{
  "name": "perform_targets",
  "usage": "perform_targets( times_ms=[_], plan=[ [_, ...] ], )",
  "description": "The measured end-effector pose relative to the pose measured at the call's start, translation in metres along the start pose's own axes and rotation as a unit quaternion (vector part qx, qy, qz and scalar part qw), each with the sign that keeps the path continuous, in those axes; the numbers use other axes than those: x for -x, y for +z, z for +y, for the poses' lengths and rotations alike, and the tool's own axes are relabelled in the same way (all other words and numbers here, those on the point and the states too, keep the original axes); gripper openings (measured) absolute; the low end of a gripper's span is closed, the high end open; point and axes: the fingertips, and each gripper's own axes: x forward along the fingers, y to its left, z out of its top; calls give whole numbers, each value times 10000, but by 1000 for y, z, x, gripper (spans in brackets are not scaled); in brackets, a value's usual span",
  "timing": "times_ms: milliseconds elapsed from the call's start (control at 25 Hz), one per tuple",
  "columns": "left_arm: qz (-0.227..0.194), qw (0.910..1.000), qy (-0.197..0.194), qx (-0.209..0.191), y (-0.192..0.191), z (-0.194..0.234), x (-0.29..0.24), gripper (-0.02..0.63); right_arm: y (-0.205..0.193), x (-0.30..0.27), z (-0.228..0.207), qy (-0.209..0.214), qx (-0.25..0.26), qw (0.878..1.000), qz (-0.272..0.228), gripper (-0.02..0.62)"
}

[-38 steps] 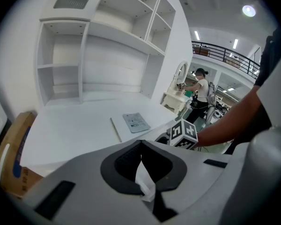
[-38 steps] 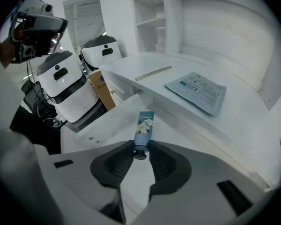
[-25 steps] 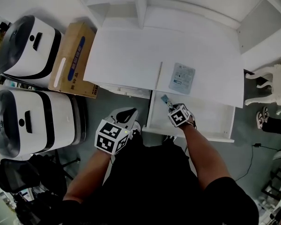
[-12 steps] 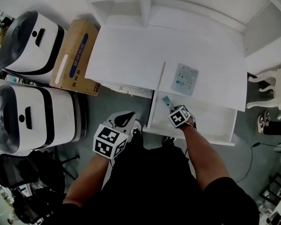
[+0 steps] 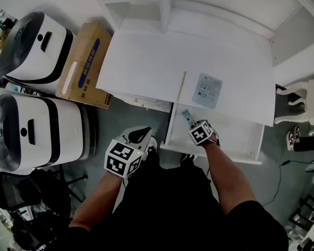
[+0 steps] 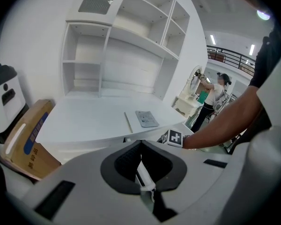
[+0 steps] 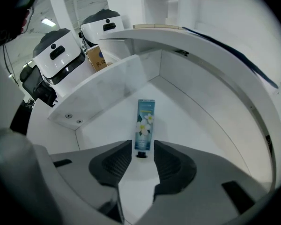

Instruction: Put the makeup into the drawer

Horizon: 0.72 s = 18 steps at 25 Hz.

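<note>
Lying in drawer — teal makeup tube (white flowers, dark cap); rt tool jaws opening, cap between them.

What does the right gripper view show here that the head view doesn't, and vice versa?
Only the right gripper view: the flower print and black cap on the tube, with the opening jaws of the right gripper either side of the cap, not pressing it. Only the head view: the printed face of the flat packet on the desk top, and the left gripper. Both: the open drawer with the tube lying on its floor.
</note>
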Motion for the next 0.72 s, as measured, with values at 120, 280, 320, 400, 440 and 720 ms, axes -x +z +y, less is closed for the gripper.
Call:
perform_targets(
  times_ms=[120, 280, 320, 400, 440, 720],
  plan=[
    [-38, 9999, -76, -60, 5, -1, -4, 11, 0, 10, 0, -50, -116, 9999, -102, 140],
    [-103, 9995, -214, -198, 13, -5, -11, 11, 16, 35, -2, -111, -409, 9976, -553, 140],
    [-118, 9994, -246, -228, 15, -6, -13, 11, 19, 44, -2, -114, -547, 9960, -694, 140],
    [-142, 9991, -299, -276, 18, -8, -18, 11, 25, 66, -2, -134, -890, 9910, -995, 138],
    [-152, 9989, -320, -291, 19, -8, -20, 11, 28, 78, -1, -141, -1036, 9876, -1167, 139],
    [-312, 9975, -551, -318, 37, -16, -29, 11, 54, 170, -4, -91, -1844, 9520, -2443, 137]
  ],
)
